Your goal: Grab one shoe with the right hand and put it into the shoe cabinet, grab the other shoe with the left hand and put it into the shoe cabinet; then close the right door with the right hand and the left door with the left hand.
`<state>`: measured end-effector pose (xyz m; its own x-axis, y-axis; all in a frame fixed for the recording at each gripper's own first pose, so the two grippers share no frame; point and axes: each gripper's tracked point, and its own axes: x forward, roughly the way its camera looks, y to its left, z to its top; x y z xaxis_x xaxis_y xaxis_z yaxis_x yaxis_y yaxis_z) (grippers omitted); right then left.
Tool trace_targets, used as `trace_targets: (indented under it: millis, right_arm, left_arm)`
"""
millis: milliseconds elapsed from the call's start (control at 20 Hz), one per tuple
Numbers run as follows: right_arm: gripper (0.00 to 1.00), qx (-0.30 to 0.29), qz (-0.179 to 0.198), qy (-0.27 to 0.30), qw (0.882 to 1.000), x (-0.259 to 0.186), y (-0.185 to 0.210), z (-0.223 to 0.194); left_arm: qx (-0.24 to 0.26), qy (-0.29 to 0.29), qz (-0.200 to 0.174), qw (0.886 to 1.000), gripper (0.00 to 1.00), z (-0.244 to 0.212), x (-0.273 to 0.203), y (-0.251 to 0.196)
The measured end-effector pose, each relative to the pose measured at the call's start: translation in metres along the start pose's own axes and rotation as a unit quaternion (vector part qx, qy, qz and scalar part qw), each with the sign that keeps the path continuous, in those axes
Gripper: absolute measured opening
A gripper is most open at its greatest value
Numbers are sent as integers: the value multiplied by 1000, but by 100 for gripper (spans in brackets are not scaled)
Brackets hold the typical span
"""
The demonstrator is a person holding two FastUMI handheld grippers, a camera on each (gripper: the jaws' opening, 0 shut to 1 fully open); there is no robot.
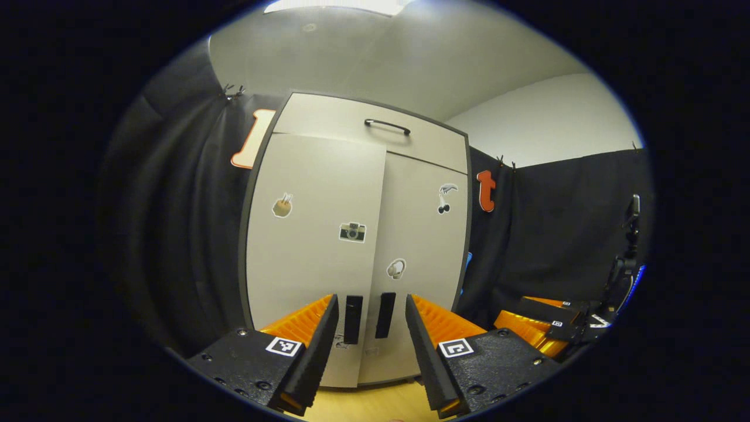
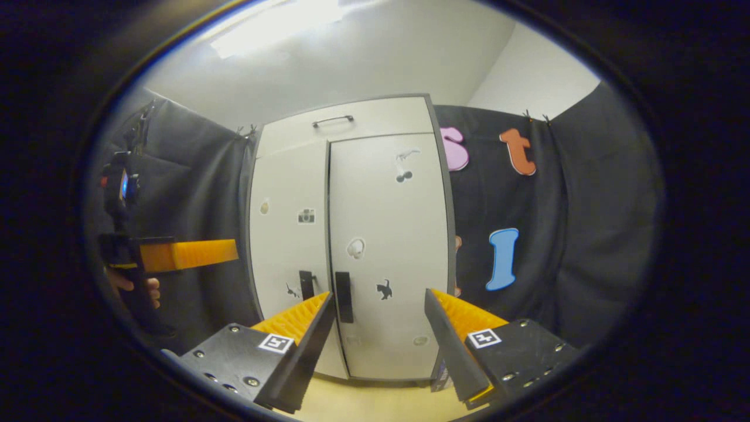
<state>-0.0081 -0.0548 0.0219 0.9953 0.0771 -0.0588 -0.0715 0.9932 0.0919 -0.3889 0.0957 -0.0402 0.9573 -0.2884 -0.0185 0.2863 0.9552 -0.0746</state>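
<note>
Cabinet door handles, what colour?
Black, both door handles, against pale off-white doors. Clearest in the left gripper view.
</note>
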Motion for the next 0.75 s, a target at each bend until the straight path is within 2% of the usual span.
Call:
trace_targets:
  millis: [150,500,550,750]
  right_arm:
    - [92,0,-4,-18,1000,-9,7,15]
    - [92,-9,-17,-20,1000,-13,11,11]
    - [86,-10,-19,-20,1000,-13,12,11]
    - [86,-13,-21,-18,1000,-15,15,8]
  left_arm:
    - [15,-9,12,1000,70,6,-11,-1]
    - [26,-4,24,999,70,-5,-27,3]
    - [27,-3,25,999,70,-5,-27,4]
    - [21,-3,24,999,70,-6,-30,7]
